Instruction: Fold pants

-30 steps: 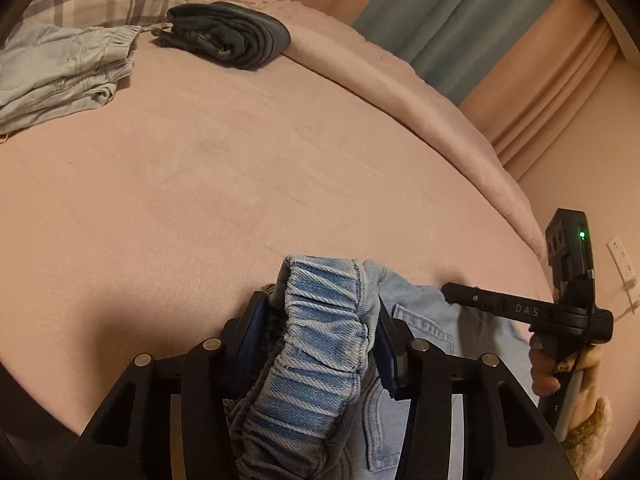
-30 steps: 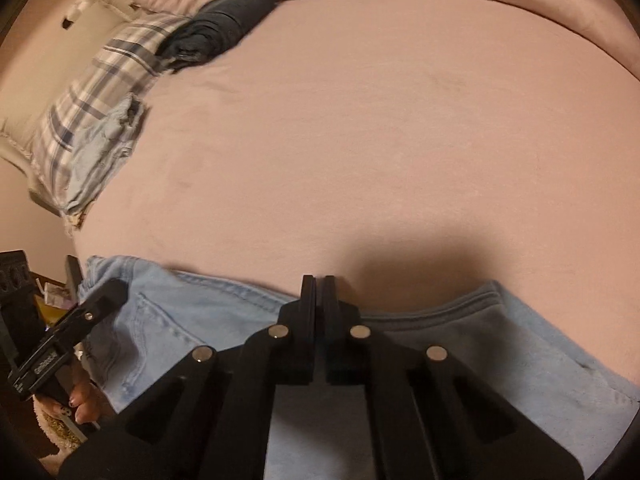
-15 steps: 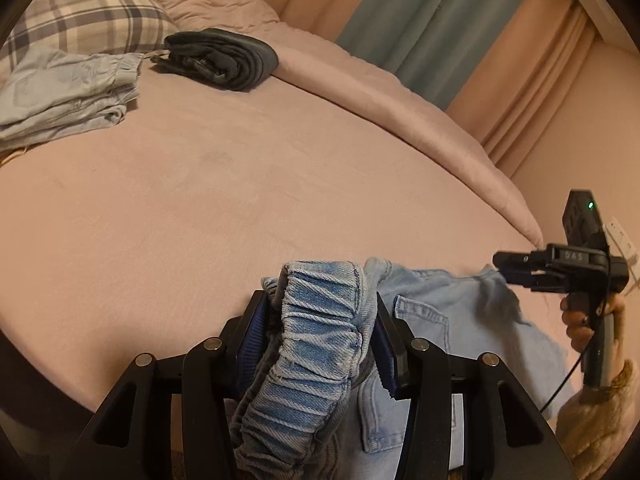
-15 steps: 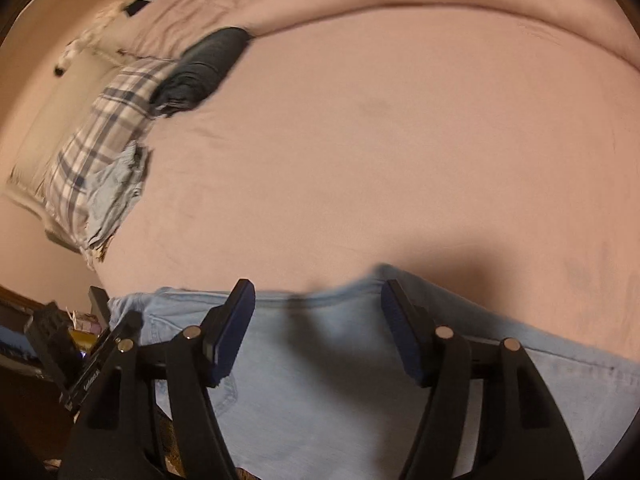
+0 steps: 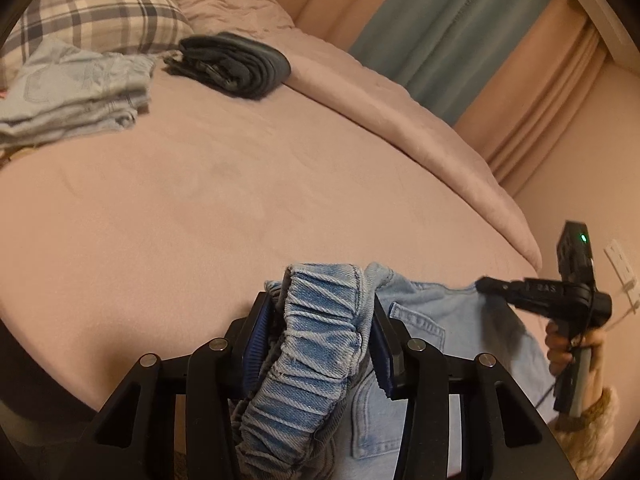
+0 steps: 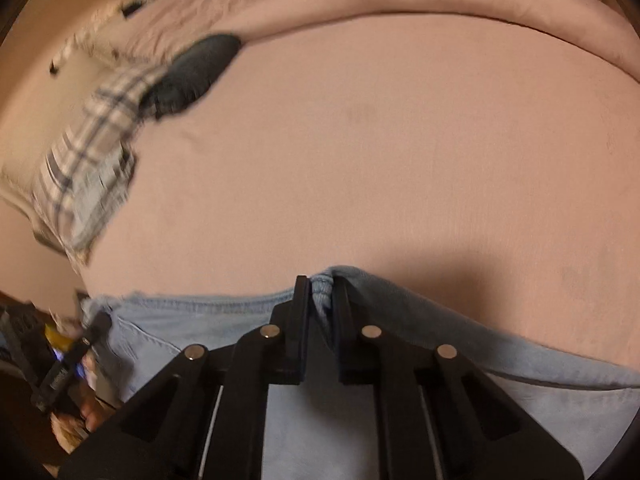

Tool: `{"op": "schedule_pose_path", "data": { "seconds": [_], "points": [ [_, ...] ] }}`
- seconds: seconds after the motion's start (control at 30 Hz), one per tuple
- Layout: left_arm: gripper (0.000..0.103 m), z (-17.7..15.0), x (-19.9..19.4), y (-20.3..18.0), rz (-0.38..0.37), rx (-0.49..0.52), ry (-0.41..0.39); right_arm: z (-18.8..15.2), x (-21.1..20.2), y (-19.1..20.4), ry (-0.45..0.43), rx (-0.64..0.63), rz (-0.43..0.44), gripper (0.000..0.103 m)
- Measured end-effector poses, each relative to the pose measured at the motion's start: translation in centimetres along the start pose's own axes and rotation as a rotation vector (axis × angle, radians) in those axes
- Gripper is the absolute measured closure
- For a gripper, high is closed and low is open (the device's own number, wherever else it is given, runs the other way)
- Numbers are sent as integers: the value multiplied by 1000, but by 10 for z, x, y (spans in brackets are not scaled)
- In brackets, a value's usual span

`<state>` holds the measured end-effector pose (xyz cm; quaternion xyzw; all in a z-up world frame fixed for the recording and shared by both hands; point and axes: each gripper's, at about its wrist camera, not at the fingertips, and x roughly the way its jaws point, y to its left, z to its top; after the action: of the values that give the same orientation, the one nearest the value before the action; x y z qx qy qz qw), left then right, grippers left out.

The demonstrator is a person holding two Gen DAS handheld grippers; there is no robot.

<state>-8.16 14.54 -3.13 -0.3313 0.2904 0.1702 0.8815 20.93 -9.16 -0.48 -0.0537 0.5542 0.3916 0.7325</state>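
Denim pants [image 5: 420, 320], light blue, are lying along the near edge of a pink bed [image 5: 240, 200] and are being held at two places. The left gripper [image 5: 322, 322] is clamping the gathered elastic waistband [image 5: 316, 320], which is bulging up between its two blue-padded fingers [image 5: 256, 332] and spilling back toward the camera; the pads are pressing on both sides of the bunched cloth. To the right of those fingers a back pocket [image 5: 420, 328] is showing on the flat part of the fabric. The right gripper [image 6: 322, 300] is pinching a small fold of the pants' far edge; its jaws have just been closing, and they are now standing nearly together with the blue cloth squeezed between them. In the left wrist view that same gripper [image 5: 486, 285] is reaching in from the right with its tip at the denim's edge, and a hand [image 5: 568, 344] with a fuzzy cuff is gripping its handle. Ahead of the fingers the pink bedspread is stretching away bare. At the far side, well apart from both grippers, a folded dark garment [image 5: 236, 66] is resting beside a folded pale blue garment [image 5: 76, 92], with a plaid pillow [image 5: 100, 16] behind them. Beyond the bed, peach and blue curtains [image 5: 440, 32] are hanging along the wall
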Motion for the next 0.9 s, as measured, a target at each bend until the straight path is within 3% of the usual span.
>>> {"op": "schedule_pose_path", "data": {
  "seconds": [0.13, 0.27, 0.37, 0.67, 0.9],
  "points": [
    [57, 15, 3, 3, 52, 0, -19, 9, -1, 3, -35, 7, 72, 93],
    [54, 15, 33, 19, 120, -13, 61, 16, 28, 12, -2, -18, -17, 93],
    [50, 13, 37, 23, 123, -7, 64, 15, 58, 10, 42, -16, -89, 92],
    [42, 13, 43, 27, 133, -41, 93, 12, 76, 28, 9, -204, -354, 88],
    [39, 14, 43, 30, 125, -58, 106, 15, 78, 26, -25, -203, -389, 88]
  ]
}}
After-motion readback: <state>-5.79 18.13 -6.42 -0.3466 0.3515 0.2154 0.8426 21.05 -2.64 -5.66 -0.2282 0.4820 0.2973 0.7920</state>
